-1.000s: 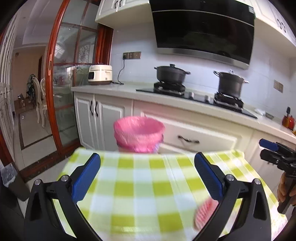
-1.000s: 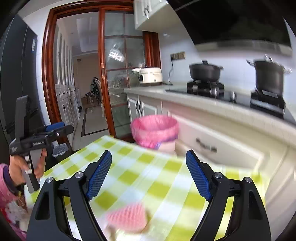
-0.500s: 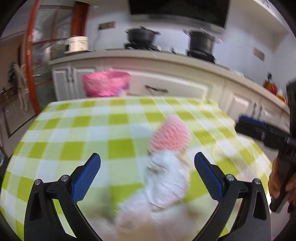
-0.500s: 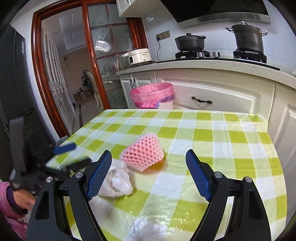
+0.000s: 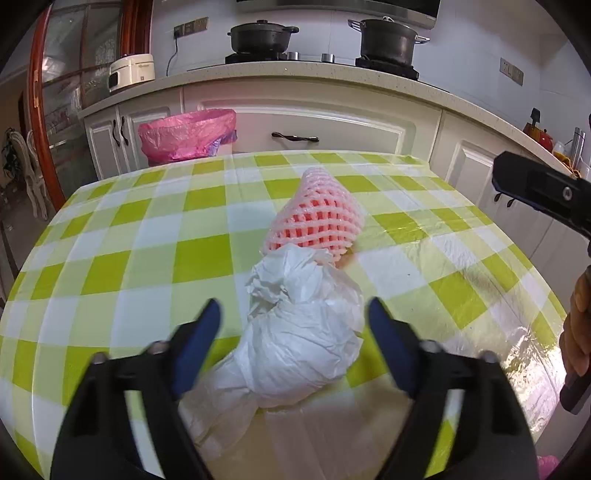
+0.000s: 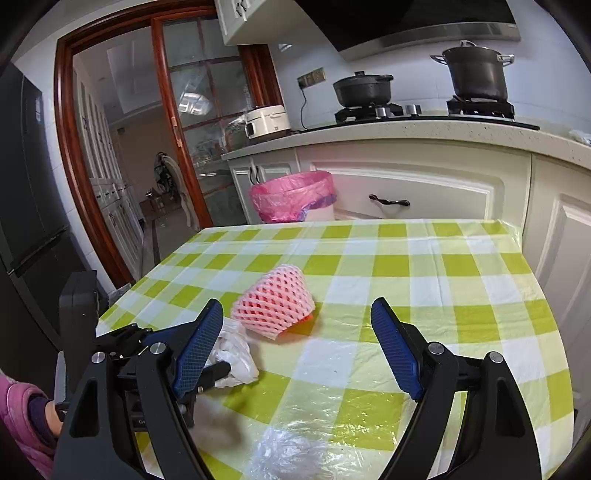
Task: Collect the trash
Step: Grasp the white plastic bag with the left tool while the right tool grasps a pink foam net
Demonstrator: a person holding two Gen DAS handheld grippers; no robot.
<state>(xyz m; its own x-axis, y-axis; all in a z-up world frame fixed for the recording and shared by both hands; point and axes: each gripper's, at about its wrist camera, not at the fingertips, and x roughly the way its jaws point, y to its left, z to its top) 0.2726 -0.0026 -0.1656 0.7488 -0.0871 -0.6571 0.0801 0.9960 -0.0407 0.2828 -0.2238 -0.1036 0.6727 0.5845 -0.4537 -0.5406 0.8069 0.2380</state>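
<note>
A crumpled white plastic bag (image 5: 299,339) lies on the green-checked table (image 5: 110,258). My left gripper (image 5: 291,317) is open, its fingers on either side of the bag, apart from it. A pink foam fruit net (image 5: 317,218) lies just beyond the bag. In the right wrist view the net (image 6: 275,302) and the bag (image 6: 236,354) lie ahead to the left. My right gripper (image 6: 297,317) is open and empty above the table. A clear plastic wrap (image 6: 295,454) lies below it. A bin with a pink liner (image 5: 186,134) stands past the table's far edge.
White kitchen cabinets (image 5: 332,125) and a counter with two black pots (image 5: 262,35) run behind the table. The bin also shows in the right wrist view (image 6: 293,195). A glass door with a red frame (image 6: 173,147) is at the left.
Both grippers have tilted down toward the table. My left gripper has moved forward and down over the white bag, which now sits between its fingers. The right gripper has moved little.
</note>
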